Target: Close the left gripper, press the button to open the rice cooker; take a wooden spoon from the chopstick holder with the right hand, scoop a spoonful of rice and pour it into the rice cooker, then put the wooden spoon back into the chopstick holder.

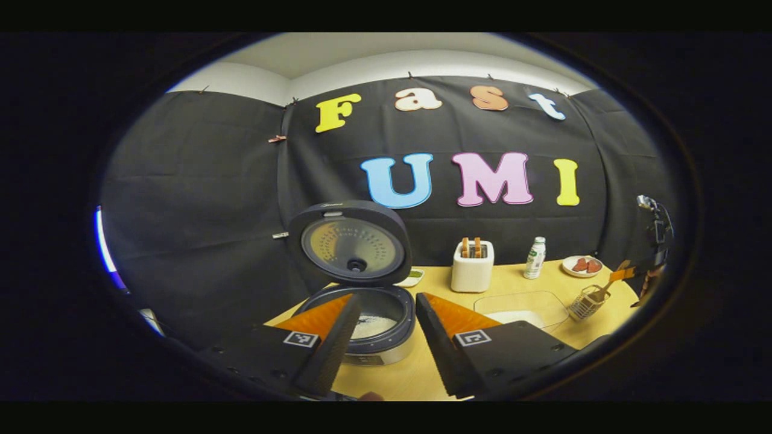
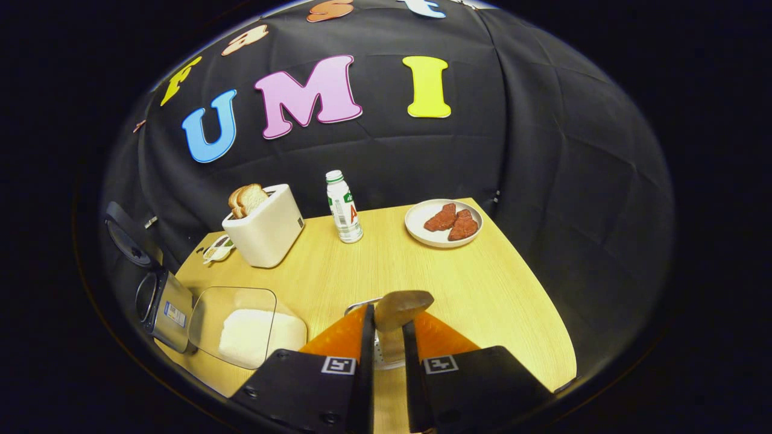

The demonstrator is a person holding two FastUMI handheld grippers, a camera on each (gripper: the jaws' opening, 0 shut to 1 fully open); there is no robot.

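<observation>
On the wooden table (image 2: 458,289), your surroundings run as follows: a white toaster (image 2: 265,226) with bread slices in its slots, a small white bottle (image 2: 344,208) with a green cap just to its right, a round plate (image 2: 443,224) carrying two reddish pieces toward the far right corner, and a small dish (image 2: 218,248) tucked at the toaster's left. Nearer to you sits a clear container (image 2: 241,325) holding a mound of white rice (image 2: 250,337); it stands between the rice cooker (image 2: 163,307) at the left edge and your right gripper (image 2: 386,355). In the left gripper view the same rice cooker (image 1: 368,328) stands with its lid (image 1: 350,244) raised upright and some white rice visible in the inner pot, directly ahead of your left gripper (image 1: 386,337), whose fingers are spread apart and hold nothing. Farther right in that view you can see the wire chopstick holder (image 1: 586,302) near the table's right edge, with the right gripper (image 1: 624,274) and a hand above it. In the right gripper view, the wooden spoon (image 2: 398,310) stands between your right fingers, its bowl rising just above the tips; the fingers are drawn close on either side of its handle and appear to clamp it, with the chopstick holder's wire rim (image 2: 357,306) showing just behind and below them.
</observation>
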